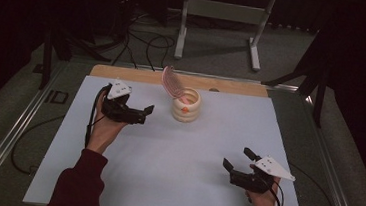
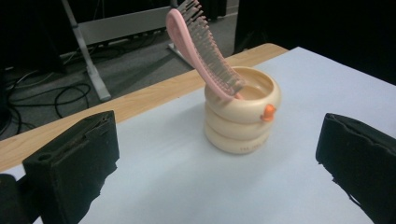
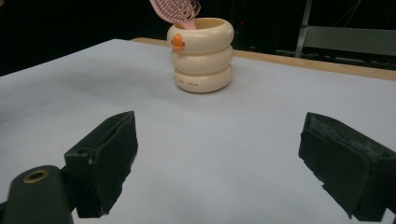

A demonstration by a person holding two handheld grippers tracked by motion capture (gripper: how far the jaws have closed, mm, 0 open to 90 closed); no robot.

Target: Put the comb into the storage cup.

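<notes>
A cream ribbed cup [image 1: 186,106] with an orange knob stands on the white tabletop [image 1: 176,157] toward the back middle. A pink hairbrush [image 1: 171,82] stands in it handle down, bristle head leaning up and left. My left gripper [image 1: 144,114] is open, just left of the cup, and holds nothing. In the left gripper view the cup [image 2: 243,116] and hairbrush [image 2: 205,51] sit ahead between the spread jaws. My right gripper [image 1: 236,158] is open and empty near the front right. Its own view shows the cup [image 3: 202,56] and hairbrush [image 3: 176,11] far ahead.
A wooden strip [image 1: 123,72] runs along the table's back edge. Behind it on the floor stand a grey metal frame [image 1: 224,11] and loose cables [image 1: 146,42]. Metal rails [image 1: 12,133] flank the table on both sides.
</notes>
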